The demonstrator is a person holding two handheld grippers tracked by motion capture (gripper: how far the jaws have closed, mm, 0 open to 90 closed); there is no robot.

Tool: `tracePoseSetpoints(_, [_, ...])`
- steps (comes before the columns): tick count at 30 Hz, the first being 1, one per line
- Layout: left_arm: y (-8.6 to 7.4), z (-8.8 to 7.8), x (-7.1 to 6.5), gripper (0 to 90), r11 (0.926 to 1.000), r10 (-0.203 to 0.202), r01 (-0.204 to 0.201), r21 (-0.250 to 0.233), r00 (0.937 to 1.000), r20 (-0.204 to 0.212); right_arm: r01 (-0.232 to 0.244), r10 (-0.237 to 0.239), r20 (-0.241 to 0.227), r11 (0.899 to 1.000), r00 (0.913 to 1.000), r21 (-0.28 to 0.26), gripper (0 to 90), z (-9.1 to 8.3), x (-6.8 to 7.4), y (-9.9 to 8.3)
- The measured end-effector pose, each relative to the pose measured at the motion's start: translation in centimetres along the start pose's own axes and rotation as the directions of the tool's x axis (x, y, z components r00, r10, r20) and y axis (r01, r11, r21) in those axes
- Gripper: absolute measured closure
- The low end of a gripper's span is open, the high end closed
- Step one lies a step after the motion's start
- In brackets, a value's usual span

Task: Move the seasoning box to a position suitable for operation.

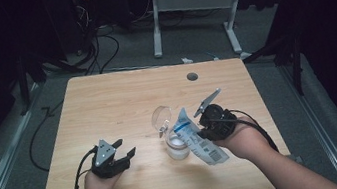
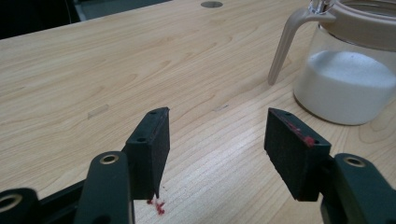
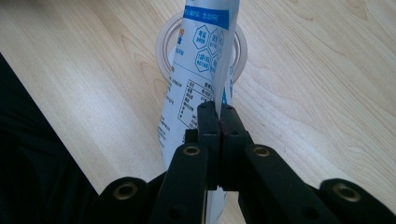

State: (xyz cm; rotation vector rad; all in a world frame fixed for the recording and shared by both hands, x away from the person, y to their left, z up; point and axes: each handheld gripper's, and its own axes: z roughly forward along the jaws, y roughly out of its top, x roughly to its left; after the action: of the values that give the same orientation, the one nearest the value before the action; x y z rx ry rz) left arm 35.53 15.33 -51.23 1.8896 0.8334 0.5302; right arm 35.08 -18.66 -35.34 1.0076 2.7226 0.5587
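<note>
A glass jar (image 1: 177,147) holding white powder stands on the table, right of centre, with its round lid (image 1: 162,117) tipped open behind it. My right gripper (image 1: 203,130) is shut on a white and blue printed bag (image 1: 194,135), which leans over the jar's mouth. In the right gripper view the jaws (image 3: 218,109) pinch the bag (image 3: 201,70) by its edge, and the jar's rim (image 3: 163,46) shows behind it. My left gripper (image 1: 126,147) rests low at the front left, open and holding nothing. From its own view (image 2: 217,116) the jar (image 2: 345,84) is off to the right.
The wooden table (image 1: 107,103) has a round cable hole (image 1: 192,77) near its far edge. Small red crumbs (image 2: 158,205) lie under the left jaw. Cables and a white desk frame (image 1: 156,25) are on the floor beyond the table.
</note>
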Motion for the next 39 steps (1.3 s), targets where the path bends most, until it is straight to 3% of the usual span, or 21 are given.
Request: tracePoseSetpoints(39, [-0.1,0.1,-0.3,40.5,0.9998,0.010,-0.010,0.014,0.9999,0.011,-0.074,0.073,0.060,0.997,0.9955,0.024,90.0,0.0,-3.2,-3.6])
